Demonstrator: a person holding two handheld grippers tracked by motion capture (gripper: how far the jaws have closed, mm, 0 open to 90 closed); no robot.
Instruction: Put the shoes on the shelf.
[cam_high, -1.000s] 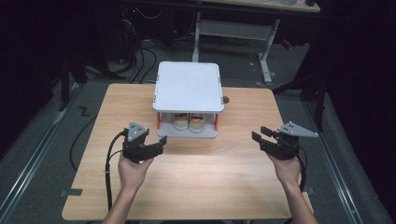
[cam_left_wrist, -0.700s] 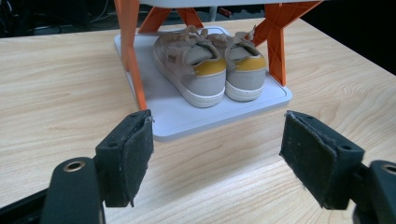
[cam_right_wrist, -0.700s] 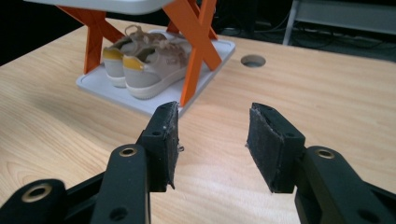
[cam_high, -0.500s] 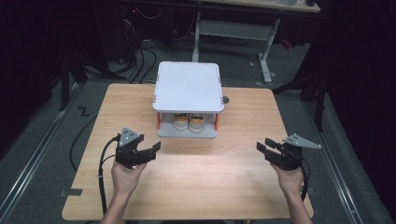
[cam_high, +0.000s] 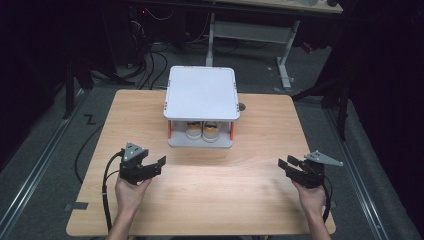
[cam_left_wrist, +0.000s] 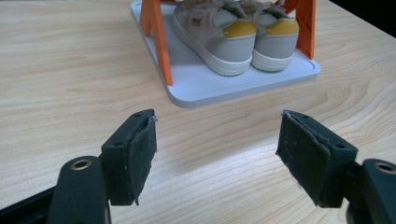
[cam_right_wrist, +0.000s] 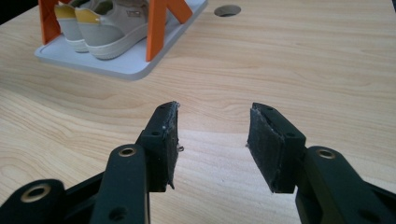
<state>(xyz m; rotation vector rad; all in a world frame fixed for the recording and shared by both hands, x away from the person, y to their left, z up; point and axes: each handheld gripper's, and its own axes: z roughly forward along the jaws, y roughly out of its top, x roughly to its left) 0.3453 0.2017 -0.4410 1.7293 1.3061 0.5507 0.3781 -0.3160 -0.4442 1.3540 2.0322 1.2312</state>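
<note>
high view: a two-tier shoe rack (cam_high: 201, 93) stands on the wooden table (cam_high: 260, 125) at the 12 o'clock side, its white top shelf covering a pair of sneakers (cam_high: 202, 131) on the lower tray. the left gripper (cam_high: 150, 166) sits at about 8 o'clock of the rack, the right gripper (cam_high: 288, 165) at about 4 o'clock. both are well apart from the rack, held over bare table, each in one hand.

left gripper view: the jaws stand wide with nothing between them. the grey sneakers (cam_left_wrist: 236, 29), heels with yellow tabs toward the camera, rest side by side on the grey lower tray (cam_left_wrist: 205, 86) between orange uprights (cam_left_wrist: 157, 37), at 12 to 1 o'clock ahead.

right gripper view: the jaws are moderately open and empty. the sneakers (cam_right_wrist: 100, 25) lie at 10 to 11 o'clock on the tray, beside an orange upright (cam_right_wrist: 157, 29). a cable port (cam_right_wrist: 227, 10) in the table lies at 12 o'clock.

step in hand, as judged: standby or approach; neither shoe is gripped. next move: advance one gripper low under the top shelf, between the uprights, align the jaws across a heel, then close. keep clear of the uprights.
</note>
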